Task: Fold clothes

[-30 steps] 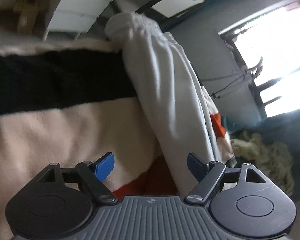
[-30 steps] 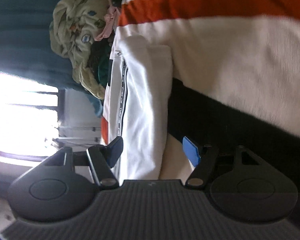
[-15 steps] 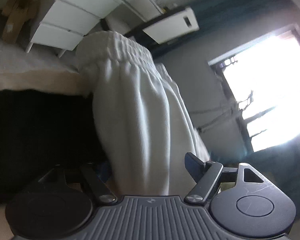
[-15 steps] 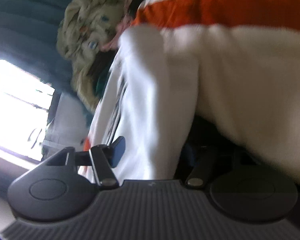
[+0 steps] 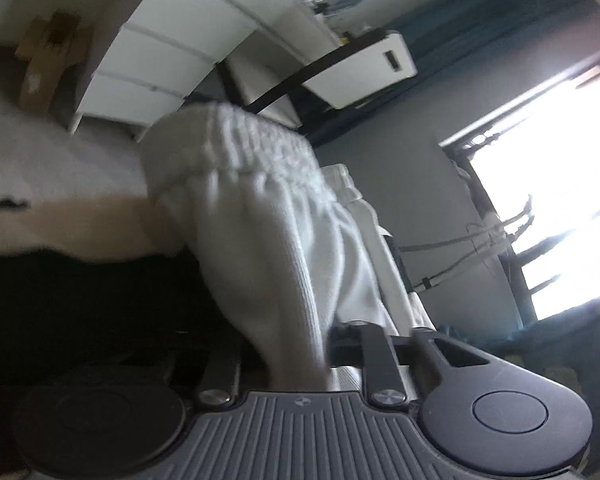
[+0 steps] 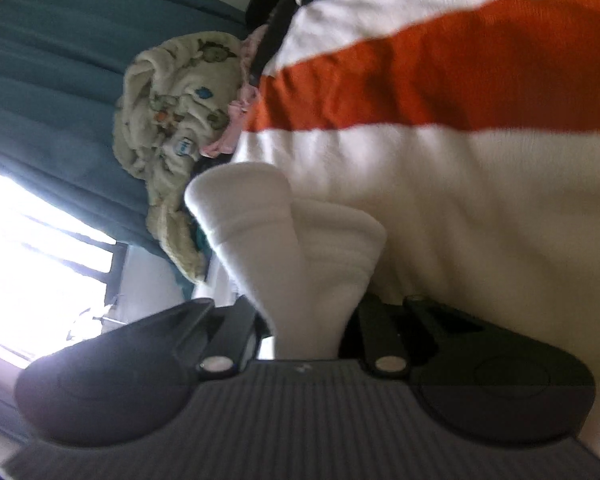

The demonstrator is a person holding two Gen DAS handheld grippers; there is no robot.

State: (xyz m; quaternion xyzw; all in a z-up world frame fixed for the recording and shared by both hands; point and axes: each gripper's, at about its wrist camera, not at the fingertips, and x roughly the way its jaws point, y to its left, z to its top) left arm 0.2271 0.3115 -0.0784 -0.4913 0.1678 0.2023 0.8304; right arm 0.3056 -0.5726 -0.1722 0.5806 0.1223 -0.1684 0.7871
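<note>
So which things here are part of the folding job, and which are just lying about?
In the job:
white garment, pinched at both ends
left gripper
right gripper
striped blanket beneath it

Lying about:
fleece bundle
white drawers
teal curtain
window

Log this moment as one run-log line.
left gripper: shut on white ribbed knit garment | right gripper: shut on same garment | surface: striped cream, orange and black blanket
</note>
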